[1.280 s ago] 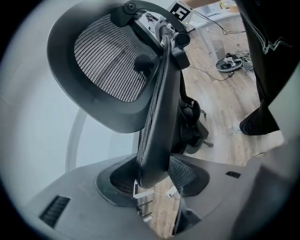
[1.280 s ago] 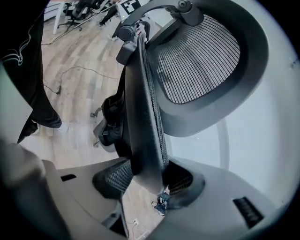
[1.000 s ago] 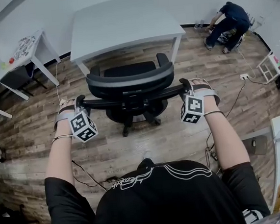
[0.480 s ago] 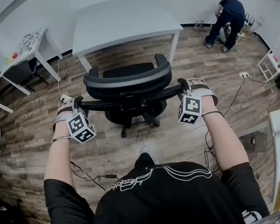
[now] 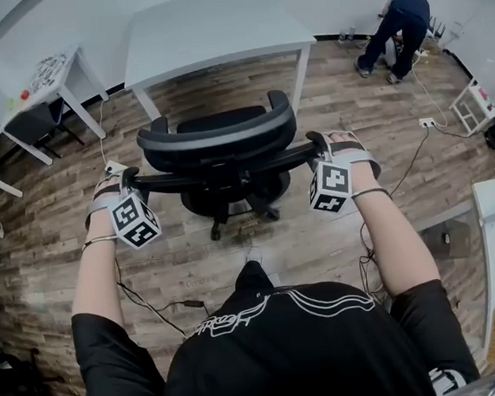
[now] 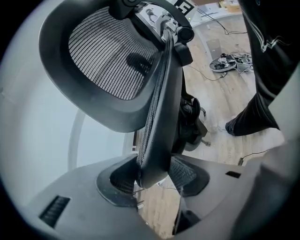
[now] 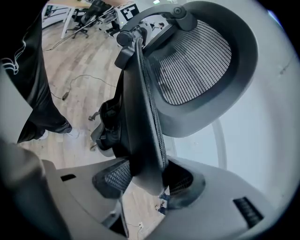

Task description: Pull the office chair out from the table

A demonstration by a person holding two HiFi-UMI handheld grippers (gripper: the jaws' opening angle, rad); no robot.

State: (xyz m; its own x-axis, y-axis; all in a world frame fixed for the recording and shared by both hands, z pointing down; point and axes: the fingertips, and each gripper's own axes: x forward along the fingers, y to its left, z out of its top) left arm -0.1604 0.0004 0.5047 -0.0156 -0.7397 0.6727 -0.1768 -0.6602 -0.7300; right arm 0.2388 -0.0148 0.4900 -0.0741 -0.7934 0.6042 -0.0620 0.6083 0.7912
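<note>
- The office chair (image 5: 216, 143) stood at the centre of the head view with its back toward us. It was just below the white desk (image 5: 214, 30) at the upper centre, and its seat looked clear of the desk's front edge.
- The left claw (image 5: 135, 181) pinched the left end of the backrest (image 5: 185, 180); its own view showed the rim clamped between both pads.
- The right claw (image 5: 316, 145) was pressed onto the right end in the same way.
- We judged the chair fairly heavy but easy to roll on its castors over the wooden floor (image 5: 304, 239). Since it probably swivels, an even pull on both sides would suit.
- The stiff frame rim was the place to hold, because the mesh would give.
</note>
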